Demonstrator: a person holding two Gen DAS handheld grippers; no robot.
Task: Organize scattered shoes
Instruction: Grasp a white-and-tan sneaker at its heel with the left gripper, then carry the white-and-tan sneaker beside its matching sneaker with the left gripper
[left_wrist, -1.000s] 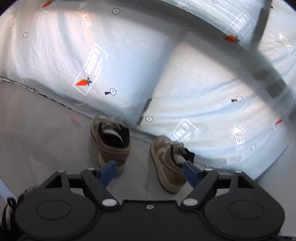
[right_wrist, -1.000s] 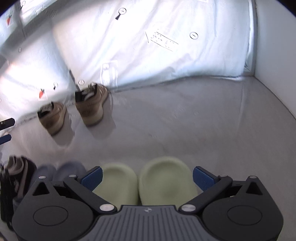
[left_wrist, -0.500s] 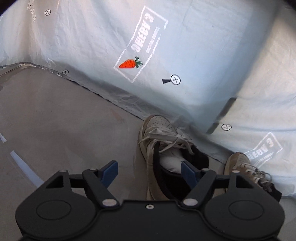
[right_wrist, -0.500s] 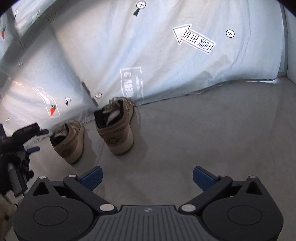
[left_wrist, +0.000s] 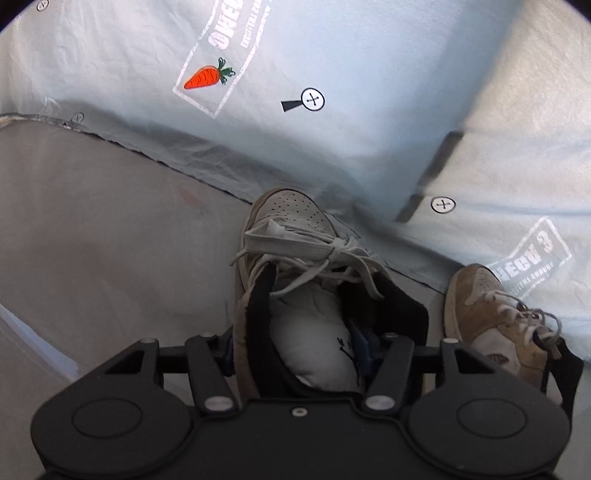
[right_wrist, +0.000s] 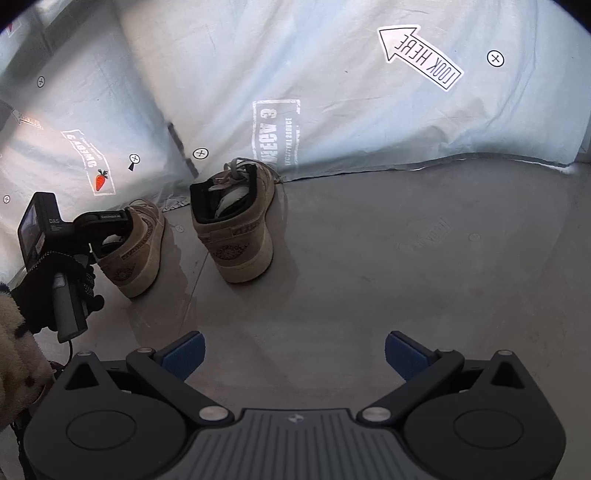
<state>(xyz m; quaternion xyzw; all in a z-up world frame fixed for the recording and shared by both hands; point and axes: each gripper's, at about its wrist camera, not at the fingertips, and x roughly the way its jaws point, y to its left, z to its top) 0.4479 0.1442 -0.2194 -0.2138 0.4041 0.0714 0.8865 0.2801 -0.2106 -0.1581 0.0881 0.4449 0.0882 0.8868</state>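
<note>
Left gripper (left_wrist: 295, 350) closing over side wall of left tan suede lace-up sneaker (left_wrist: 291, 280); right gripper (right_wrist: 293, 356) idle.

Left fingers straddle the collar wall, one pad outside, one inside the opening; contact unclear. Second tan sneaker (right_wrist: 234, 221) stands just beside on grey floor (right_wrist: 406, 258), both toes against the pale printed sheet (right_wrist: 332, 74). Right jaws wide apart, empty, well short of shoes.

A grey floor (right_wrist: 388, 258) carries two tan sneakers standing upright, heels toward the camera: the left sneaker (right_wrist: 138, 251) and, just beside it but apart, the right sneaker (right_wrist: 236, 225). A pale printed sheet (right_wrist: 332, 110) meets the floor along its far edge, at their toes
</note>
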